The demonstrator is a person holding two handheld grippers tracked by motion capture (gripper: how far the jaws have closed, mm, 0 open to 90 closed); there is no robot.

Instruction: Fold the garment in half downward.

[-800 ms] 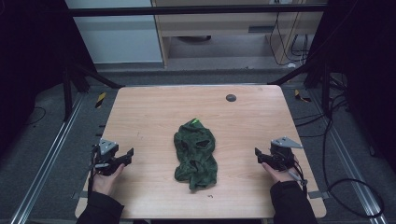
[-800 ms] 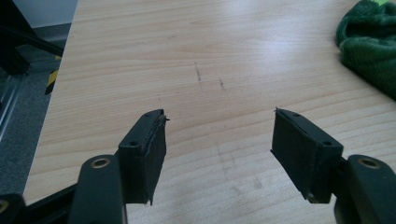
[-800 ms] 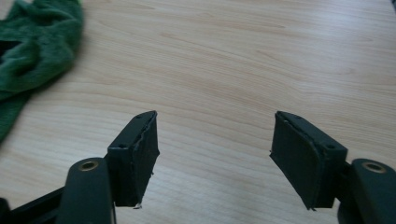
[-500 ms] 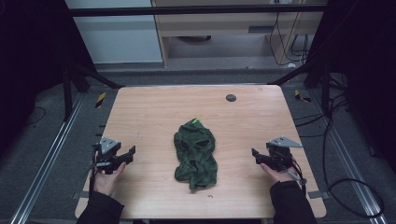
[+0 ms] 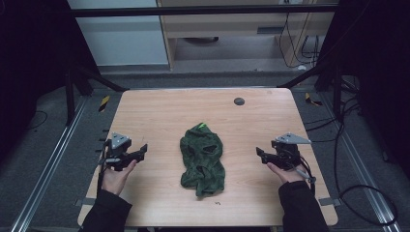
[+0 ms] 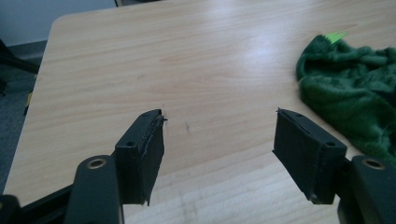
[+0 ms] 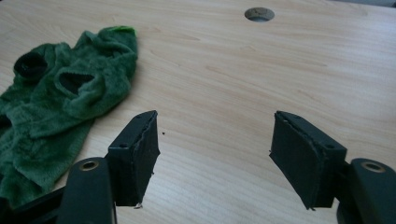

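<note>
A crumpled dark green fleece cloth (image 5: 203, 159) with holes in it and a bright green tag lies at the middle of the wooden table (image 5: 159, 111). My left gripper (image 5: 141, 151) rests near the table's left edge, open, jaws wide apart and empty, pointing toward the cloth. In the left gripper view the cloth (image 6: 355, 93) lies at the right, beyond the left gripper (image 6: 219, 135). My right gripper (image 5: 260, 155) is at the table's right side, open and empty too. The right gripper view has the cloth (image 7: 60, 102) at the left of the right gripper (image 7: 212, 140).
A round dark cable hole (image 5: 239, 101) sits near the table's far edge, also as the hole (image 7: 259, 14) in the right gripper view. Black frame struts and cables stand around the table. Bare wood lies between each gripper and the cloth.
Both grippers have moved a little inward toward the cloth. The cloth has not moved.
</note>
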